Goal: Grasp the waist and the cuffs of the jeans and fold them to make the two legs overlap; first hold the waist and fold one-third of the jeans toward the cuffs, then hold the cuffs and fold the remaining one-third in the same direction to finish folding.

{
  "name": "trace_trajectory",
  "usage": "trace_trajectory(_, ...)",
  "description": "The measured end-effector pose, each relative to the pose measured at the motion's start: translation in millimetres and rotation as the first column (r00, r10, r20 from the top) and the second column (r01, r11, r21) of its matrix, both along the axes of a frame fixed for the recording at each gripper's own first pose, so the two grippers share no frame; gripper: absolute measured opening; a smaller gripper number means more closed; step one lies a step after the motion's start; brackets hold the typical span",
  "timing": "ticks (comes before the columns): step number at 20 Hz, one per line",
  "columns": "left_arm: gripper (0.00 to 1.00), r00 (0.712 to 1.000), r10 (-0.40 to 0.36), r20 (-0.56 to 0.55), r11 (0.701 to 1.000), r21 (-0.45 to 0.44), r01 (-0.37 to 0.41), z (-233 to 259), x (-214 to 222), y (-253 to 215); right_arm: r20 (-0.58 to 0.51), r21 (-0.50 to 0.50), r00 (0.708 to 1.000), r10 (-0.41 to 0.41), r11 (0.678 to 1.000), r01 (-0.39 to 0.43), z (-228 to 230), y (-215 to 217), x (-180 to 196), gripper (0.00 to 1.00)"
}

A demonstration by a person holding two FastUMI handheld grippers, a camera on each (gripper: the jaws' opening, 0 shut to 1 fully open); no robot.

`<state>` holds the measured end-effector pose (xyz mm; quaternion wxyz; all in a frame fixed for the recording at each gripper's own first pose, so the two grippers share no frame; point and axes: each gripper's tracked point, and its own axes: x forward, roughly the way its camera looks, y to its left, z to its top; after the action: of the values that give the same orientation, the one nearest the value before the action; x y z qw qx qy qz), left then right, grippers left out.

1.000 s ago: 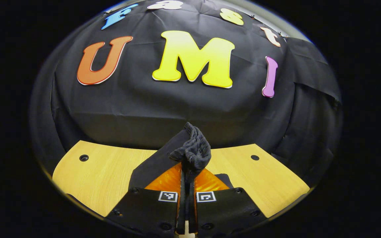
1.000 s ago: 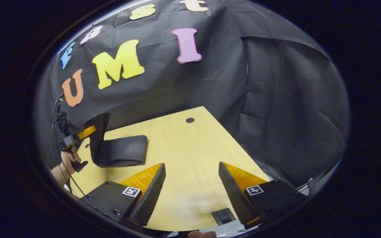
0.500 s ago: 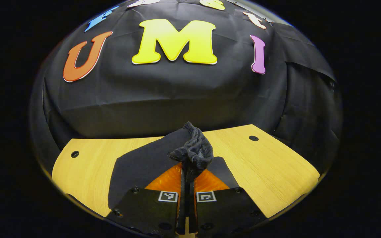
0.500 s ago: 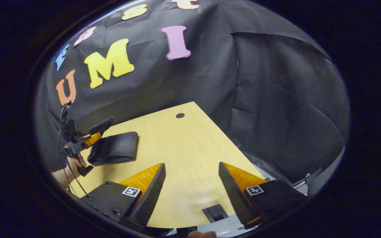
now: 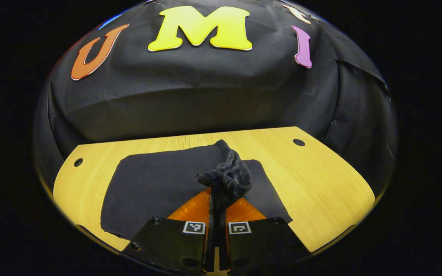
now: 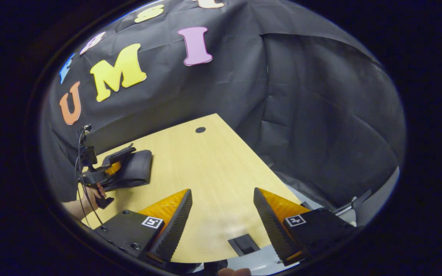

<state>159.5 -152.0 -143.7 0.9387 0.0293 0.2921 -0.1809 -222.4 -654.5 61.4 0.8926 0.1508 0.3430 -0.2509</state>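
In the left gripper view the black jeans (image 5: pixel 155 180) lie folded flat on the wooden desk (image 5: pixel 320 184), toward its left and middle, with bare wood on both sides; the left gripper (image 5: pixel 217 199) has its fingers clenched together on a bunched, ropy wad of the jeans' fabric (image 5: pixel 226 174), which sticks up just above the fingertips, over the flat part of the cloth; a small round hole (image 5: pixel 78 162) sits near the desk's left corner and another (image 5: pixel 299 142) near its right far corner.

In the right gripper view, at far left, a hand (image 6: pixel 90 191) holds the left gripper (image 6: pixel 109 168), whose fingers lie against the folded jeans (image 6: pixel 134 172) near the desk's left edge; farther right the right gripper (image 6: pixel 223 214) hangs over bare desk (image 6: pixel 213 168), well apart from the jeans, its fingers spread wide with nothing between them; a small dark rectangular fitting (image 6: pixel 244 244) sits at the desk's near edge between those fingers.
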Motion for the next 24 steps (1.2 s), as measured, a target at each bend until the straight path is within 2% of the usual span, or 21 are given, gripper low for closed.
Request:
trace_trajectory(6,0.16,0.999,-0.007,-0.041,1.0,-0.001,0.007,-17,-5,-7,-0.008,-0.001,1.0,0.002,1.0,-0.002,-2,1,2,0.99)
trace_trajectory(7,0.22,0.999,-0.009,-0.041,1.0,0.006,0.01,-18,-6,-6,-0.008,-0.001,1.0,0.003,1.0,-0.003,-1,2,3,0.99)
trace_trajectory(11,0.34,0.999,-0.011,-0.044,1.0,0.001,0.011,-16,-7,-6,-0.005,-0.004,1.0,0.006,1.0,-0.007,1,5,3,0.99)
trace_trajectory(13,0.53,0.999,0.002,-0.046,1.0,-0.003,-0.002,-12,-8,-2,-0.003,-0.004,1.0,0.012,1.0,-0.012,1,9,5,0.99)
trace_trajectory(14,0.69,0.999,0.003,-0.052,1.0,-0.016,-0.004,-11,-10,-2,-0.002,-0.006,1.0,0.018,1.0,-0.018,2,11,4,0.94)
trace_trajectory(15,0.77,0.998,0.007,-0.058,1.0,-0.027,-0.009,-9,-13,-2,0.001,-0.008,1.0,0.025,1.0,-0.025,4,13,7,0.94)
trace_trajectory(16,0.78,0.998,0.014,-0.056,0.999,-0.033,-0.016,-5,-14,0,0.005,-0.013,0.999,0.032,0.999,-0.032,6,16,10,0.94)
trace_trajectory(17,0.78,0.998,0.022,-0.052,0.999,-0.037,-0.024,0,-15,4,0.009,-0.018,0.999,0.041,0.999,-0.041,9,19,14,0.99)
trace_trajectory(19,0.8,0.998,0.032,-0.047,0.998,-0.059,-0.034,12,-19,7,0.02,-0.022,0.998,0.06,0.998,-0.06,12,25,16,0.99)
trace_trajectory(20,0.8,0.999,0.034,-0.04,0.997,-0.071,-0.036,19,-21,9,0.024,-0.021,0.997,0.071,0.997,-0.071,14,29,19,0.94)
trace_trajectory(21,0.8,0.999,0.033,-0.035,0.996,-0.082,-0.036,27,-24,11,0.03,-0.021,0.996,0.083,0.996,-0.082,15,34,24,0.99)
trace_trajectory(24,0.8,0.999,0.038,-0.015,0.993,-0.109,-0.04,50,-32,23,0.053,-0.017,0.991,0.121,0.993,-0.12,20,50,40,0.99)
